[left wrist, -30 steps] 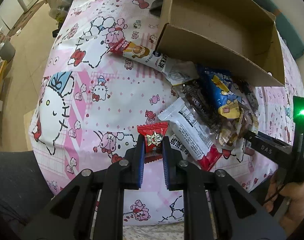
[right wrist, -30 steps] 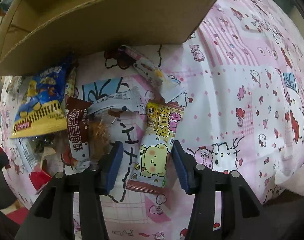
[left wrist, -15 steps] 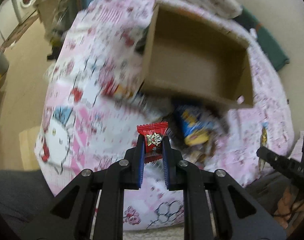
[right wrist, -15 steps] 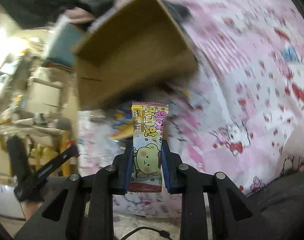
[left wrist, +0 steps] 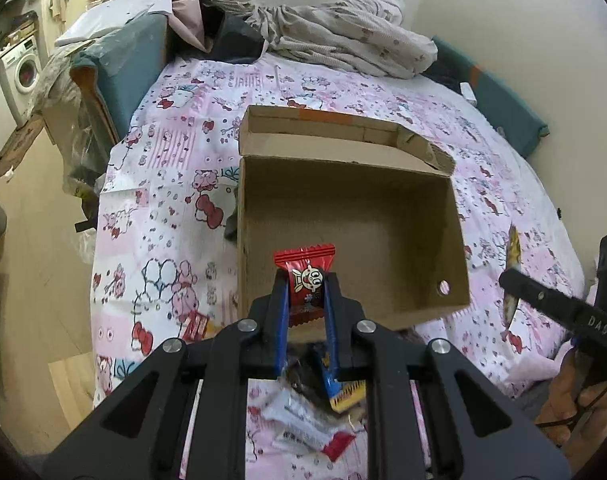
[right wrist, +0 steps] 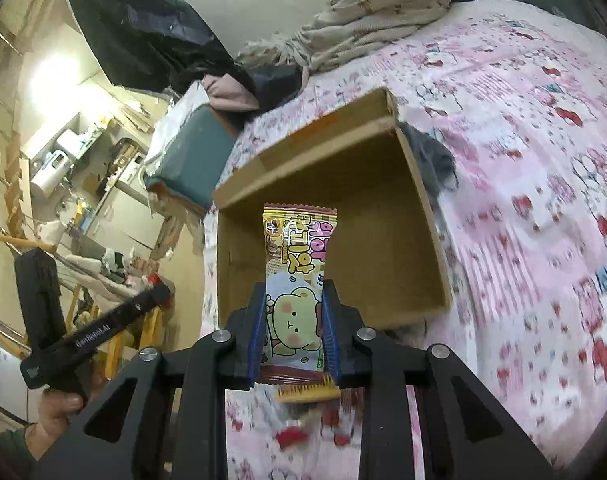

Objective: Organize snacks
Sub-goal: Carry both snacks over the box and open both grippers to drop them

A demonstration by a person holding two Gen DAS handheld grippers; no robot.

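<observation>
Fingers (left wrist: 281, 300) of the left gripper (left wrist: 305, 296) clamp one red candy (left wrist: 305, 276); right gripper (right wrist: 291, 320) clamps one yellow wafer pack (right wrist: 295, 276). One cardboard box (left wrist: 343, 216) occupies frame centre.

Bed under pink cartoon-print sheet (left wrist: 171, 184), crumpled bedding (left wrist: 343, 40) at 12 o'clock, pale wall (left wrist: 503, 20), washing machine (left wrist: 23, 68) at 10 o'clock, beige floor (left wrist: 35, 280)

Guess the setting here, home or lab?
Most likely a lived-in home, probably a bedroom: the cardboard box sits on a bed with a pink cartoon-print sheet, crumpled bedding is piled at the far end, and a washing machine shows at the left edge.
</observation>
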